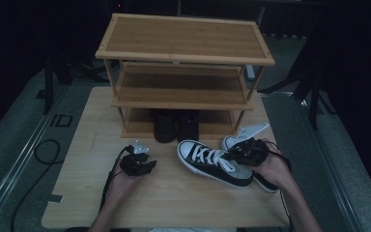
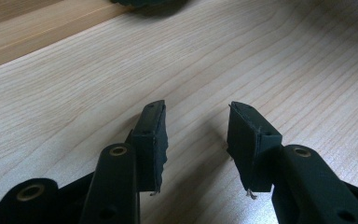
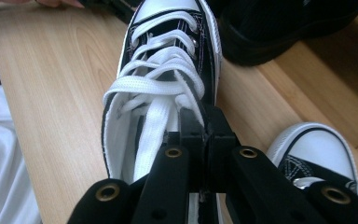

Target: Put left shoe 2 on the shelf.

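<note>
Looking down in the high view, a wooden bench (image 1: 77, 193) carried a three-tier bamboo shoe rack (image 1: 183, 48) at its far edge, with a pair of black shoes (image 1: 176, 124) on the lowest tier. A black-and-white sneaker (image 1: 212, 163) lay near the bench's middle, toe toward the rack, and a second sneaker (image 1: 232, 142) lay just beside it toward the right edge. The left gripper (image 1: 147, 165) rested low over the bench left of the first sneaker; the right gripper (image 1: 232, 154) met that sneaker's side. In the left gripper view, the left gripper (image 2: 196, 135) had its jaws parted, holding nothing, above bare bench wood (image 2: 74, 93). In the right gripper view, the right gripper (image 3: 206, 135) had its jaws pressed together on the black-and-white sneaker (image 3: 168, 60) at its collar edge beside the white laces (image 3: 154, 93); the second sneaker (image 3: 319, 154) lay lower right, and a black shoe (image 3: 284, 28) rested at upper right.
</note>
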